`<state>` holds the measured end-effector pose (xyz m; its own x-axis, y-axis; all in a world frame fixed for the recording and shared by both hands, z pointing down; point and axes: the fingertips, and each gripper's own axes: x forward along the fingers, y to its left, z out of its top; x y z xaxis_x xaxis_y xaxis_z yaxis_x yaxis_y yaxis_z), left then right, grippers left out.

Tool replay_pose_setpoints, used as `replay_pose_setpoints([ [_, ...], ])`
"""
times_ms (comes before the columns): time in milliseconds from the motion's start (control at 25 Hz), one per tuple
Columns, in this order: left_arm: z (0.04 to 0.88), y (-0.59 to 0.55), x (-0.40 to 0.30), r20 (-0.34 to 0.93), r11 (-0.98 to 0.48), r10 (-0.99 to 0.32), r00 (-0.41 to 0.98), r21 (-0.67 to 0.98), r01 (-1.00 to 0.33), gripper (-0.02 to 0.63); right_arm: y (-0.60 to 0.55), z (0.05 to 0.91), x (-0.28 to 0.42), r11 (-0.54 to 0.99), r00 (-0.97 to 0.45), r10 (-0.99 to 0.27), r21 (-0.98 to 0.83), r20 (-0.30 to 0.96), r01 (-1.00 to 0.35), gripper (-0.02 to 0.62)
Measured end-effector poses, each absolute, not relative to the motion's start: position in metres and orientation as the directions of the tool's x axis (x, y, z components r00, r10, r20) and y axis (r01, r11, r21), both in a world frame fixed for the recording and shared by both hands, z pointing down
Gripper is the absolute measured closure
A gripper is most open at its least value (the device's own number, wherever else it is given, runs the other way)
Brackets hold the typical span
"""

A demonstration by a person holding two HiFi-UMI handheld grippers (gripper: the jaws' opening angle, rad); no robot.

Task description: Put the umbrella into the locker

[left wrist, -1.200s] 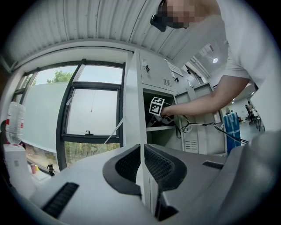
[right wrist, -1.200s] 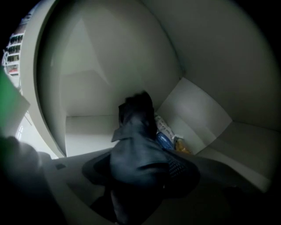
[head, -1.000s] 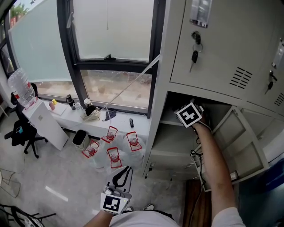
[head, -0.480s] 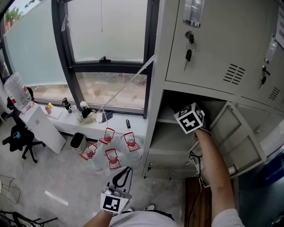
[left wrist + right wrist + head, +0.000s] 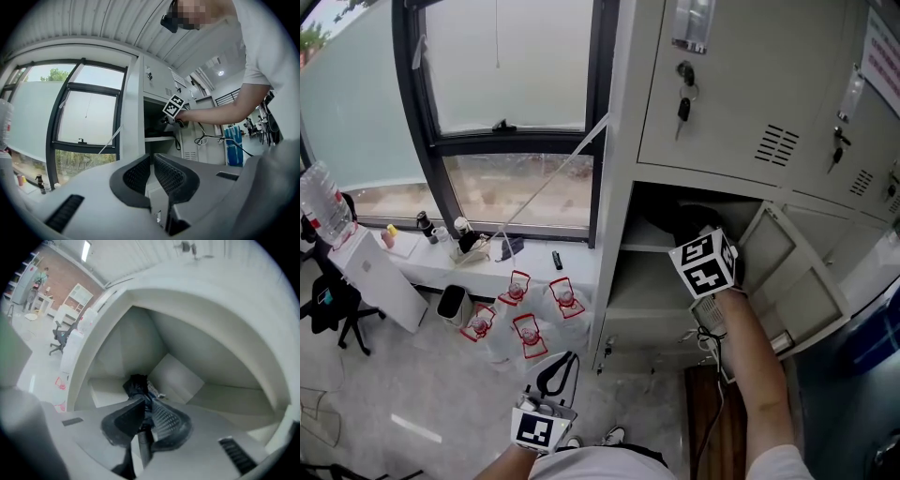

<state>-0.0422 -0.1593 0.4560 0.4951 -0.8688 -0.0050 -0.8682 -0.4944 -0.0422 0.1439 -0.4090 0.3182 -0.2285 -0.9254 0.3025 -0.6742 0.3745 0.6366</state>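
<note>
Your right claw (image 5: 146, 403) has drawn back from deep in the locker (image 5: 623, 216) to the mouth of the open compartment. Its jaws have just been closing on the way out. They now stand a narrow slot apart, and I judge it released: dark fabric shows in line with the slot, but it looks to lie just past the tips, with the pads pressing on nothing. Your left claw (image 5: 152, 159) hangs low in front of you, clenched on nothing.

The umbrella (image 5: 135, 383) lies inside the compartment on the shelf (image 5: 105, 392), with its near end pointing back towards your right claw.

Watch three things from here:
- **Snagging on the way out.** The near end sits so close to the tips that the narrowing jaws could nip a fold or a strap. If that happens, your pull-back drags the bundle off the shelf with it.
- **The door.** The door (image 5: 792, 277) stands swung out to your right. If the umbrella's end overhangs the shelf's front edge, the door will likely catch it when closed. I cannot tell from these views how far back it sits.
- **The cable.** The cable (image 5: 712, 337) hangs under your right forearm near the locker's front and could hook on something as you withdraw.

The umbrella itself is black and folded down to a short, loosely gathered bundle with crumpled fabric. A small pale bit sits against its right side, and I cannot tell whether that belongs to it. I expect it to be soft and yielding, likelier to slump or roll than to stay where you nudge it.
</note>
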Motion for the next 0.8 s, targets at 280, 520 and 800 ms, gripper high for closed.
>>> replay_pose_setpoints([
  [280,0.458,-0.153,-0.04,-0.008,-0.524,-0.851,0.525,-0.022,-0.851,0.561,-0.363,0.309,0.152,0.315,-0.233,-0.949,0.617,0.212,-0.721,0.577],
  [520,0.459,-0.151,-0.043,-0.007,-0.532,-0.847,0.532,-0.021,-0.846,0.561,-0.329,0.314,0.15,0.325,-0.265,-0.946,0.599,0.189,-0.732,0.578],
  [800,0.459,-0.151,-0.054,-0.014,-0.506,-0.862,0.506,-0.021,-0.862,0.561,-0.276,0.32,0.17,0.319,-0.297,-0.947,0.456,0.122,-0.831,0.578],
])
